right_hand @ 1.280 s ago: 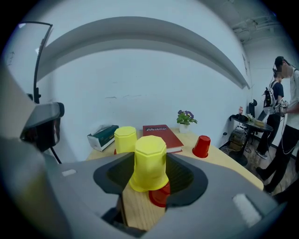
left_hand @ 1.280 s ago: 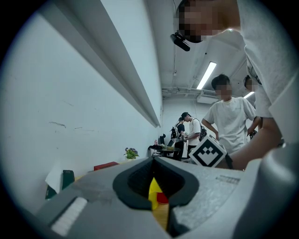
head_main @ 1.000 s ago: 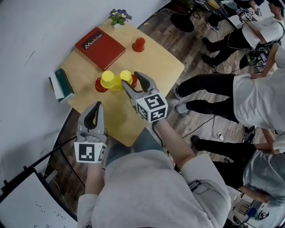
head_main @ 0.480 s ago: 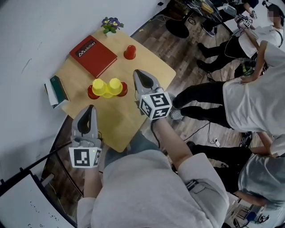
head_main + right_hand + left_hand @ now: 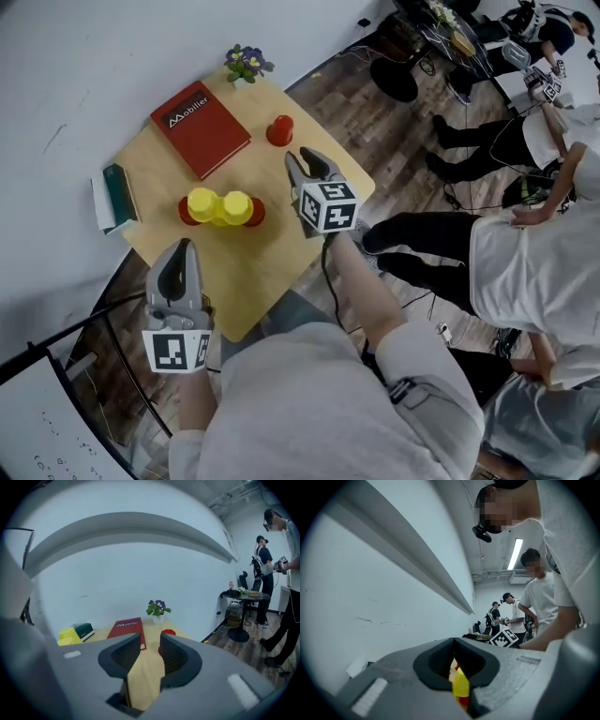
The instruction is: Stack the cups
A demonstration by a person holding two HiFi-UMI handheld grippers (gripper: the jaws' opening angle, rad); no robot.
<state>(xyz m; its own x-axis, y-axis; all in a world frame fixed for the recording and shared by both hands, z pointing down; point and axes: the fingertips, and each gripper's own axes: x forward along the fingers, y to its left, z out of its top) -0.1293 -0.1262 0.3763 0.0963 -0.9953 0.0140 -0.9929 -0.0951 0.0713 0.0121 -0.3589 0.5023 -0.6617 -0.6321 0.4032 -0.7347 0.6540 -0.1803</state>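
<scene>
"Looking for the cups, where do they stand?"

"Two yellow cups (image 5: pixel 202 203) stand side by side, touching, in the middle of the tabletop (image 5: pixel 262 267). Each sits on a red cup (image 5: pixel 255 216). A lone red cup (image 5: pixel 279 130) stands well apart from them, near the far edge, just beside the red book (image 5: pixel 201 127)."

"And the tongs?"

"The right tongs (image 5: pixel 302 157) hang over the tabletop between the pair and the lone red cup. They are opening, with only bare wood showing in the gap. The left tongs (image 5: pixel 180 246) are closed tight on nothing, at the near edge."

"What else?"

"A green book (image 5: pixel 117 195) lies at the left edge and a flower pot (image 5: pixel 246 64) stands at the far corner. People (image 5: pixel 525 272) stand on the wooden floor (image 5: pixel 394 141)."
</scene>
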